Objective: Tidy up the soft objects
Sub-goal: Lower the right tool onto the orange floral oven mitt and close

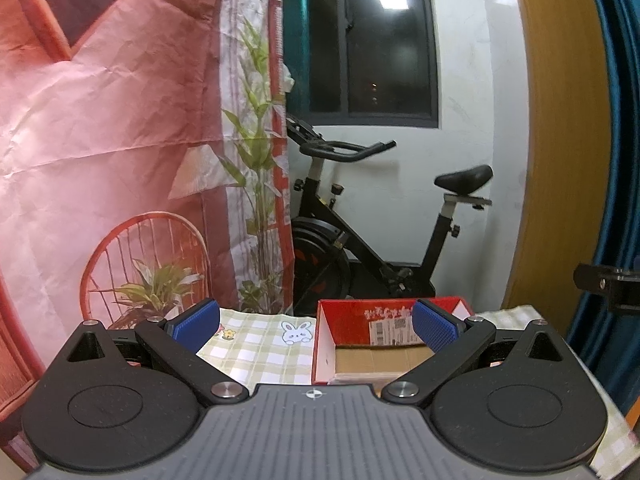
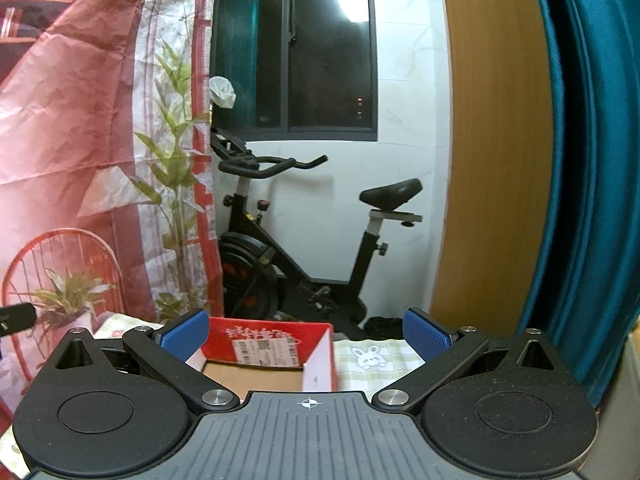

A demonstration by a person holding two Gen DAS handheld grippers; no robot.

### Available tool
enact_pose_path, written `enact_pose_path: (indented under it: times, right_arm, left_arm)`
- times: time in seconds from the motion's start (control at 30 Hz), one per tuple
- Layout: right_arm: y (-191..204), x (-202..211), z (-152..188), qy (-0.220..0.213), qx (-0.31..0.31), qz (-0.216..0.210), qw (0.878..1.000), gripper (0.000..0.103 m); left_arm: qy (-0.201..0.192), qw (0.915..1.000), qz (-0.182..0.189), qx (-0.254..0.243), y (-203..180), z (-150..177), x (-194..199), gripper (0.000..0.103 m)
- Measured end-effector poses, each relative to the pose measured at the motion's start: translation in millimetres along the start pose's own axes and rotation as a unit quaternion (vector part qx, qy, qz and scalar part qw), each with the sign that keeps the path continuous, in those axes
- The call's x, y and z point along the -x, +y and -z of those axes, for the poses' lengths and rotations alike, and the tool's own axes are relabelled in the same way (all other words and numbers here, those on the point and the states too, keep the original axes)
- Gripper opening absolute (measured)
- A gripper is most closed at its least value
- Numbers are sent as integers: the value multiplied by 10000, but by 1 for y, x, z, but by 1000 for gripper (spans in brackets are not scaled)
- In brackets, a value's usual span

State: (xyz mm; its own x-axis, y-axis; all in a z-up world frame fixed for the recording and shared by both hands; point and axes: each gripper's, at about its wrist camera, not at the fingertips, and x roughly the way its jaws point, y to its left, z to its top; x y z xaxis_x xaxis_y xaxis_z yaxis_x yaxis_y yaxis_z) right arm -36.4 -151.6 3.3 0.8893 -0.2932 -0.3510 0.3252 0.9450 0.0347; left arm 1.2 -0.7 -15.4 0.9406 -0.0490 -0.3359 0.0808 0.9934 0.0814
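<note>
A red cardboard box [image 1: 348, 316] with a brown inside and a shipping label stands open on a table under a green checked cloth [image 1: 260, 344] printed with bunnies. My left gripper [image 1: 316, 326] is open, its blue pads wide apart, with nothing between them; its right pad overlaps the box's near side. In the right wrist view the same box [image 2: 272, 344] sits ahead and left of centre. My right gripper [image 2: 306, 336] is open too and holds nothing. No soft object shows in either view.
A black exercise bike [image 1: 360, 232] stands behind the table under a dark window [image 1: 360, 40]. A red printed backdrop [image 1: 100, 120] hangs on the left. A wooden panel [image 2: 488, 140] and a teal curtain [image 2: 592, 160] rise on the right. The other gripper's black edge [image 1: 608, 284] pokes in at the right.
</note>
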Motion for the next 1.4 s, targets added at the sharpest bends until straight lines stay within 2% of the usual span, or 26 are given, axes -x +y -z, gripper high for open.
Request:
enact_pose_path:
  times: [0.2,0.4,0.6,0.7,0.83,0.97,1.23,1.4]
  right_arm:
    - [-11,-15,39,-42,-132,-446,9989,103]
    - [-7,-39,91,455,9,-494,9977,103]
    - [9,-58,130,1221,-129,-901,9883,103]
    - [23,-58,144,1325,148,-954,9865,103]
    - [38,-56,155,1422,339,-948,9847,103]
    - [40,-56,160,1664,406,-1031,9798,101]
    - [34,-66,166,1823,345,-1011,9774,88]
    - [23,-81,170,1839,287,-921,9782,78]
  left_arm:
    - [372,9993,28,-96,8,31,-18,103]
    - [913,9957,159,-53,17,68,-42,103]
    - [1379,9898,346,38,23,94,-63,101]
    - [1588,9863,446,-22,23,106,-70,94]
    - [1799,9821,555,78,27,118,-74,92]
    - [1932,9789,648,165,28,129,-72,91]
    - [1990,9749,894,445,28,134,-77,86]
    - [1762,9768,1209,141,14,126,-98,76]
